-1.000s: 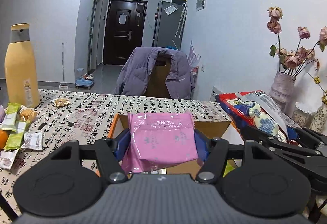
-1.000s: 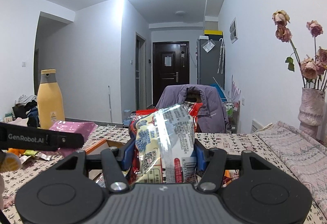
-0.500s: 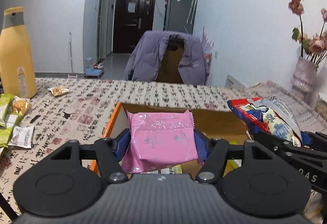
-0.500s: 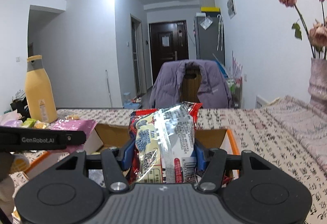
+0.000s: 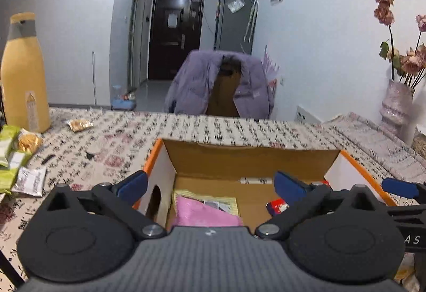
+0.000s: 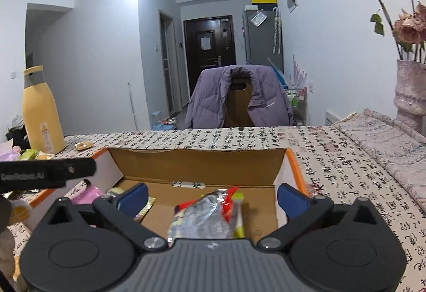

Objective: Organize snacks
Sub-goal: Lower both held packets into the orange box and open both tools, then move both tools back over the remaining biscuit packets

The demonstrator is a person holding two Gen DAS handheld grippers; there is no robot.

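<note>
An open cardboard box with an orange rim (image 5: 250, 158) (image 6: 197, 164) stands on the patterned table. My left gripper (image 5: 210, 182) is open above its left half. A pink packet (image 5: 205, 214) lies loose in the box below it, on a yellow packet. My right gripper (image 6: 211, 193) is open above the right half. A red and silver snack bag (image 6: 210, 214) lies in the box under it. The pink packet also shows at the left in the right wrist view (image 6: 87, 193).
Loose snack packets (image 5: 18, 158) lie on the table at the left beside a tall yellow bottle (image 5: 24, 78). A small wrapped snack (image 5: 80, 124) lies farther back. A vase of dried roses (image 6: 411, 84) stands at the right. A chair with a purple jacket (image 5: 221, 84) is behind the table.
Both grippers have opened. The pink packet and the red and silver snack bag have dropped out of the fingers into the box. Both grippers sit lower, over the box.
</note>
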